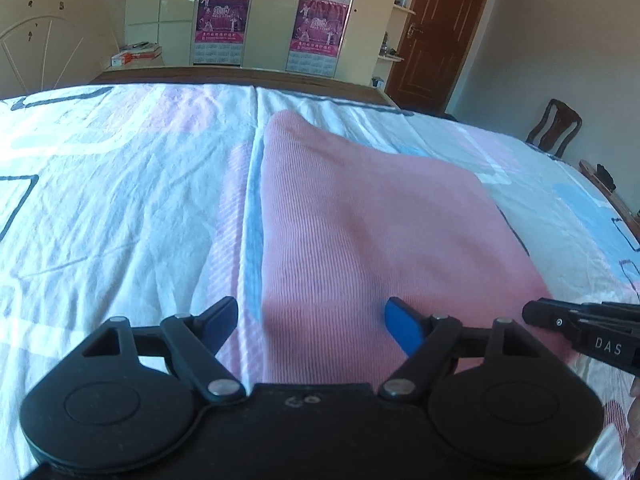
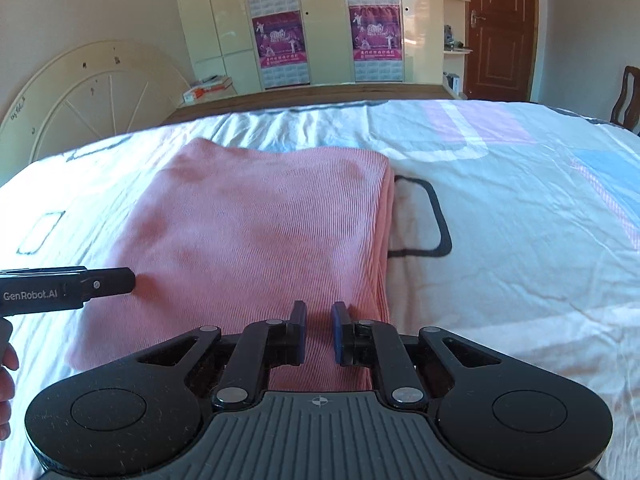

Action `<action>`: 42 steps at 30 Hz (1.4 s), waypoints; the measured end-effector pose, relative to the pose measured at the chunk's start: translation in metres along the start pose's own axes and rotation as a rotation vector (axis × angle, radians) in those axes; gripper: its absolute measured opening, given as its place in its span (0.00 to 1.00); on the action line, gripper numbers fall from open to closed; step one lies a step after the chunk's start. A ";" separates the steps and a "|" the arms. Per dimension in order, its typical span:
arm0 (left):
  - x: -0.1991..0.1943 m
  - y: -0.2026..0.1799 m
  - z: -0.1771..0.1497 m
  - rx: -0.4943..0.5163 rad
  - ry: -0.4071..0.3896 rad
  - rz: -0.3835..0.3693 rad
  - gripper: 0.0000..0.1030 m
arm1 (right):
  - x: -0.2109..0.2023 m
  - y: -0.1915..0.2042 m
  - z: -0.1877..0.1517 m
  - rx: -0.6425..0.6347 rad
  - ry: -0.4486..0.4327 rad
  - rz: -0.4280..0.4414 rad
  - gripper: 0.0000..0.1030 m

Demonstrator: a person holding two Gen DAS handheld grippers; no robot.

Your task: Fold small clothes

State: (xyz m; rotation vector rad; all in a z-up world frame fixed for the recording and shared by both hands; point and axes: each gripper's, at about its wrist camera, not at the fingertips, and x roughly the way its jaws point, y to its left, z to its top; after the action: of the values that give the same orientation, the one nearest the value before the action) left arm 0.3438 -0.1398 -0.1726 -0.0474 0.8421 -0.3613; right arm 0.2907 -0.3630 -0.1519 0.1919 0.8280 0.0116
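Observation:
A pink ribbed garment (image 1: 360, 216) lies folded flat on the patterned bed sheet (image 1: 120, 200); it also shows in the right wrist view (image 2: 256, 232) with stacked layers along its right edge. My left gripper (image 1: 312, 316) is wide open and empty, low over the garment's near left edge. My right gripper (image 2: 319, 320) hovers over the garment's near edge with its jaws a narrow gap apart and nothing between them. Each gripper shows in the other's view: the right one at the right (image 1: 536, 314), the left one at the left (image 2: 120, 280).
The bed sheet (image 2: 520, 240) spreads wrinkled on all sides of the garment. A white headboard (image 2: 92, 96) stands at the left, wardrobes with posters (image 2: 320, 24) behind, a brown door (image 2: 500, 28) and a wooden chair (image 1: 554, 128) at the right.

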 end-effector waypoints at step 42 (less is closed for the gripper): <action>0.087 0.017 0.058 -0.104 0.105 -0.179 0.87 | 0.071 -0.072 0.046 0.254 0.026 0.170 0.71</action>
State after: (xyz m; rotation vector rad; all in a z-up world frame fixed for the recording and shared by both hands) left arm 0.4443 -0.1590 -0.2000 -0.2028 0.9632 -0.4914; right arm 0.3681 -0.4355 -0.1860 0.5022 0.8359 0.0689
